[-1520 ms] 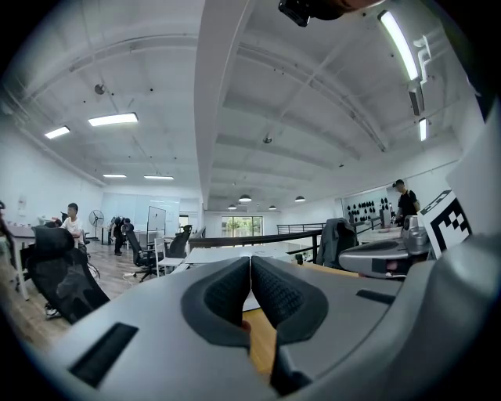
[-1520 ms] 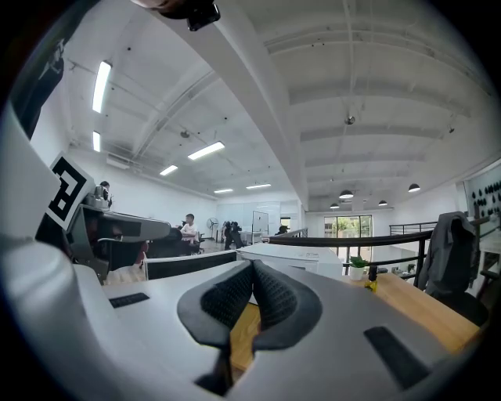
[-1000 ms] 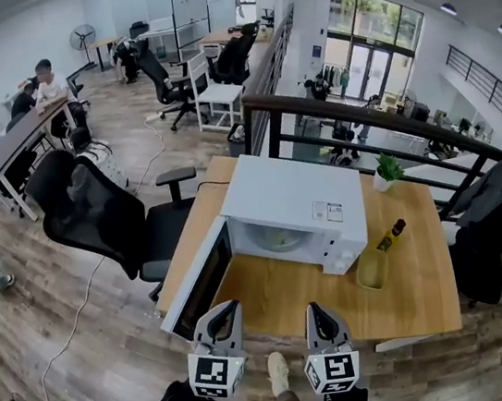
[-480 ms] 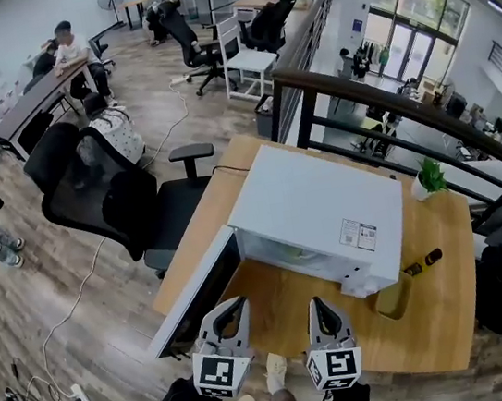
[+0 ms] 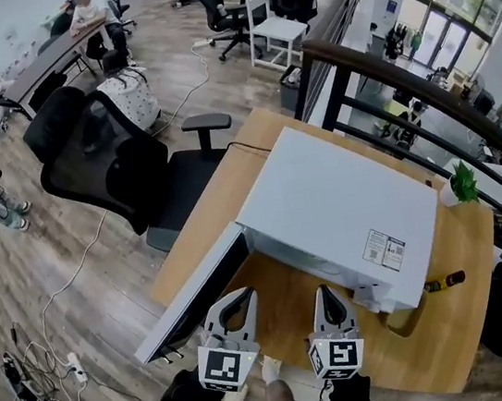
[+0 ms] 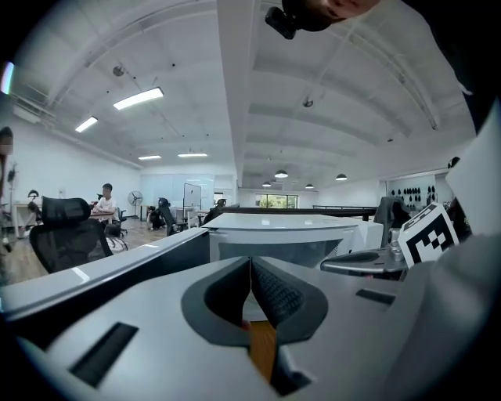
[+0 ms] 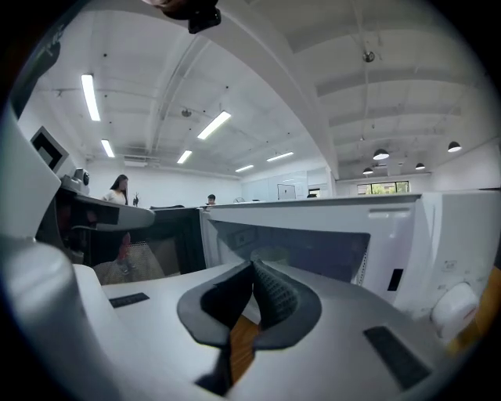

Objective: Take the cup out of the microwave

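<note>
The wooden table [image 5: 454, 305] held the white microwave [image 5: 327, 211], its door [image 5: 195, 292] open. From above, its top hid the inside. The left gripper [image 5: 243, 295] and right gripper [image 5: 326, 290] hung in front, fingers pressed together, holding nothing. The cup [image 7: 269, 254] was only a pale blur inside the microwave.

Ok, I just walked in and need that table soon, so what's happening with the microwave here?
A person holds a gripper in each hand in front of the white microwave on the wooden table. Its door is swung open to the left. The left gripper and right gripper are both shut and empty, pointing at the open cavity. A pale shape inside may be the cup; nothing is out yet.
</note>
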The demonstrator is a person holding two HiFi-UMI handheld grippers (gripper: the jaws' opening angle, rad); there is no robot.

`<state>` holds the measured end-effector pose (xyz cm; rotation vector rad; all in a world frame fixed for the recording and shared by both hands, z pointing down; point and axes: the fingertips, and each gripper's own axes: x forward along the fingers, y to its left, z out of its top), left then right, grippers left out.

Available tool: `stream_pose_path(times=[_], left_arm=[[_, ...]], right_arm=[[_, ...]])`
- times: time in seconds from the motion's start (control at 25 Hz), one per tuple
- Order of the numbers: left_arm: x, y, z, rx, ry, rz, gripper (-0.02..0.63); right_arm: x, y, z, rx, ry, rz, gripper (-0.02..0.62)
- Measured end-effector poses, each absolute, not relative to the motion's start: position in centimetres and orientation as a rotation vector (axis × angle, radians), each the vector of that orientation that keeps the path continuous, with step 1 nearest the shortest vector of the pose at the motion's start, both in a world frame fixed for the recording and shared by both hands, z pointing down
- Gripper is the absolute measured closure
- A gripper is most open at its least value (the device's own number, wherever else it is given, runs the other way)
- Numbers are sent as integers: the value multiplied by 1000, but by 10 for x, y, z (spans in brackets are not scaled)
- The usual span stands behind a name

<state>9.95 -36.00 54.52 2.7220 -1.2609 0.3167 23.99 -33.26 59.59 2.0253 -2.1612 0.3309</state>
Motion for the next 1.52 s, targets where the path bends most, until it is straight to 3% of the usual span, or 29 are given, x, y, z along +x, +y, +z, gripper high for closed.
stream_pose_path(times=[0.08, 0.12, 0.48, 0.72, 0.84, 1.28, 1.52], left_arm=[[102, -367, 548, 2735, -1289, 296, 580], [104, -371, 549, 2742, -1306, 271, 580], [112, -394, 564, 2656, -1342, 340, 580], [116, -409, 575, 2637, -1354, 341, 580], [120, -414, 573, 2642, -1367, 317, 580], [114, -427, 578, 2629, -1405, 324, 580], [109, -426, 578, 2606, -1421, 338, 580]], right_arm=[[242, -345, 604, 2008, -2168, 348, 575], [243, -350, 609, 1996, -2173, 359, 522], [252, -392, 641, 1926, -2188, 443, 338], [254, -417, 656, 1928, -2181, 466, 178], [257, -429, 663, 1918, -2174, 470, 136], [263, -466, 683, 1923, -2112, 465, 126], [263, -467, 686, 1901, -2102, 466, 235]])
